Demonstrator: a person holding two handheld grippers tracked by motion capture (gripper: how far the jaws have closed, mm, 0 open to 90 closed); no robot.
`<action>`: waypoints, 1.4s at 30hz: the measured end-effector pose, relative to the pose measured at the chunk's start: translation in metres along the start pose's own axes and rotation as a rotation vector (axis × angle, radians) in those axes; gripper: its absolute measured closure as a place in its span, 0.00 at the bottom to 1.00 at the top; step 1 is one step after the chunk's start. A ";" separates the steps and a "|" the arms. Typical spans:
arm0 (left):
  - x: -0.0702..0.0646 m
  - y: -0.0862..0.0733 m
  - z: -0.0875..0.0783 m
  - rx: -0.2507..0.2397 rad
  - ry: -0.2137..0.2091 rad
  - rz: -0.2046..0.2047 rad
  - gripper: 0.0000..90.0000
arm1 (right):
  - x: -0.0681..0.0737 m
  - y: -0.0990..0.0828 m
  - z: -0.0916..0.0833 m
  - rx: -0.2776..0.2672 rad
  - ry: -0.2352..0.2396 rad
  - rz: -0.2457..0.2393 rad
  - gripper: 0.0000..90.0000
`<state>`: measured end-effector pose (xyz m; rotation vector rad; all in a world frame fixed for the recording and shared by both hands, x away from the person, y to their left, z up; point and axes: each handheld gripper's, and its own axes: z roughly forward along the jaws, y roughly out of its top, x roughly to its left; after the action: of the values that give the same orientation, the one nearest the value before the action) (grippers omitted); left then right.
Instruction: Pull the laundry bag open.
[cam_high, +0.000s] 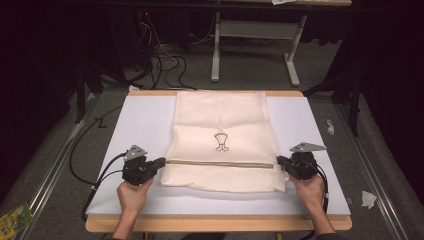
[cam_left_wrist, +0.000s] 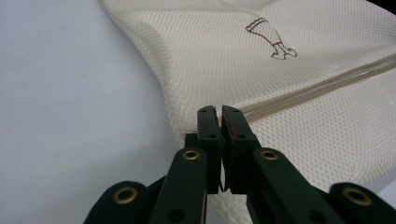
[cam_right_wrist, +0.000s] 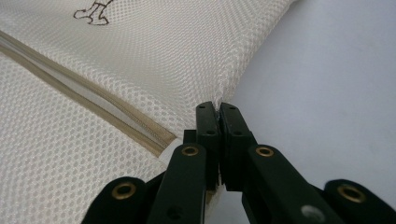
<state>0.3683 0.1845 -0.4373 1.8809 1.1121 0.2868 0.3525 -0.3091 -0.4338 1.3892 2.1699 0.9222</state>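
Left gripper (cam_left_wrist: 219, 112) pinches mesh bag (cam_high: 222, 125) edge | right gripper (cam_right_wrist: 217, 108) likewise

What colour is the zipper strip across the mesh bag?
Tan zipper strip on the cream mesh laundry bag; clearest in the right gripper view.

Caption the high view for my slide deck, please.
Two hand-held grippers, left gripper and right gripper, pinch opposite edges of a cream mesh bag at its zipper line.

Dim room, grey carpet floor (cam_high: 250, 70)
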 end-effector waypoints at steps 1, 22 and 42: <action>0.001 0.000 0.000 0.003 -0.001 0.002 0.97 | 0.000 0.000 -0.001 -0.002 0.001 -0.002 0.99; 0.006 -0.001 0.011 0.046 0.062 -0.019 0.97 | -0.008 0.004 0.004 -0.004 -0.017 0.025 0.99; 0.011 -0.007 0.020 0.084 0.065 -0.045 0.96 | -0.003 0.000 0.014 0.033 -0.002 0.010 0.98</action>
<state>0.3821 0.1828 -0.4560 1.9288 1.2254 0.2812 0.3628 -0.3071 -0.4440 1.4174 2.1879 0.8921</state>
